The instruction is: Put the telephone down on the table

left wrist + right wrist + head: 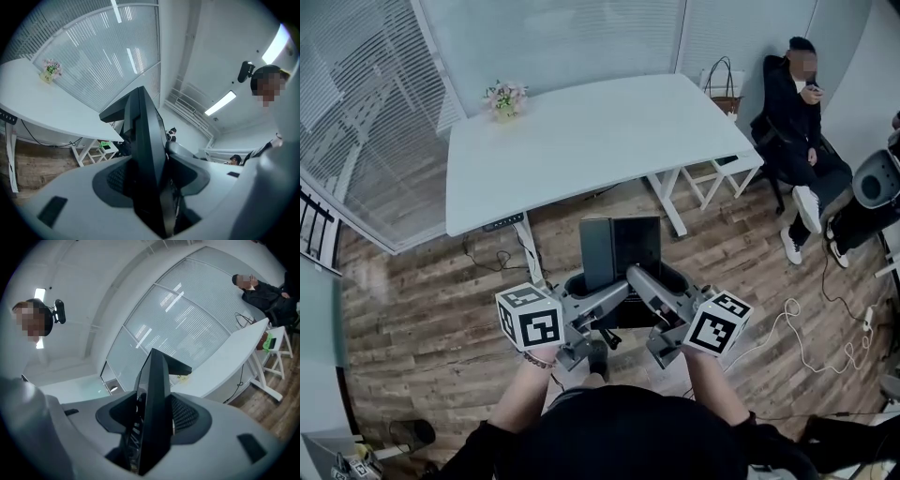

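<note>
Looking at the head view: the telephone [619, 251] hangs over the floor [422, 319], short of the table's [581, 141] near edge, with the left gripper [598, 286] and right gripper [645, 281] each on one side, probably to keep it level. A flower pot [505, 100] holding blooms sits at the table's far left corner. Left gripper view: jaws clamped on the telephone's dark edge; right gripper view: same on the opposite edge, table ahead.

The flat black telephone [620, 251] and smooth white bench [581, 141] are plain. The grey left hand-held gripper [598, 292] and right hand-held gripper [645, 286] carry black-and-white square-marker cubes. The wooden plank floor [422, 309] is streaky brown; the small flower bunch [504, 97] is pink and white.
</note>
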`<move>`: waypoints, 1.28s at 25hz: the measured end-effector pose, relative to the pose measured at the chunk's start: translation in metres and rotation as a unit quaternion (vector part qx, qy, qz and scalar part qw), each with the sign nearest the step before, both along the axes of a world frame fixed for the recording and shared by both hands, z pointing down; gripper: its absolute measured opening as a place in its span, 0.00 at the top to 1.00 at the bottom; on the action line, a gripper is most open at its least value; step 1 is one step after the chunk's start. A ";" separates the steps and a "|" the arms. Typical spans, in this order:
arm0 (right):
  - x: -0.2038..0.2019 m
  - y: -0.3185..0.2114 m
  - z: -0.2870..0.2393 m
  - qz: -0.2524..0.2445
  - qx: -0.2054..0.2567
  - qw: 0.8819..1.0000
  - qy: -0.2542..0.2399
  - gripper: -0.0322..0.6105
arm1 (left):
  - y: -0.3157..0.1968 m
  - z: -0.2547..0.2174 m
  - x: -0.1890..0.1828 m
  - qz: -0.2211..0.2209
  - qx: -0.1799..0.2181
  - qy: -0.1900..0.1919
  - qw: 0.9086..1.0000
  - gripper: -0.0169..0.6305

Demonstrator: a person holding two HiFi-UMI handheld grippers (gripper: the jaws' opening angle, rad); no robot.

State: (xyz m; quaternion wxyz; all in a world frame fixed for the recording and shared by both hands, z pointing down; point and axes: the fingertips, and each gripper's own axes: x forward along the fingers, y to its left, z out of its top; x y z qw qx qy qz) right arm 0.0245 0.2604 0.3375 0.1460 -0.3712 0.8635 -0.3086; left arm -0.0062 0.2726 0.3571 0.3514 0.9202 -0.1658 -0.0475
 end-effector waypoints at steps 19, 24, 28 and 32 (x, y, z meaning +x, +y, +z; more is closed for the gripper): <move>-0.028 -0.094 -0.007 0.004 0.014 1.000 -0.005 0.62 | -0.094 -0.007 -0.028 0.008 0.011 -0.006 1.000 0.59; -0.025 -0.107 -0.010 0.009 0.016 1.000 -0.010 0.62 | -0.108 -0.010 -0.026 0.011 0.018 -0.010 1.000 0.59; -0.021 -0.107 -0.009 0.009 0.012 1.000 -0.010 0.62 | -0.108 -0.009 -0.021 0.012 0.013 -0.011 1.000 0.59; -0.015 -0.109 -0.008 0.005 0.007 1.000 -0.010 0.62 | -0.110 -0.008 -0.015 0.006 0.009 -0.010 1.000 0.59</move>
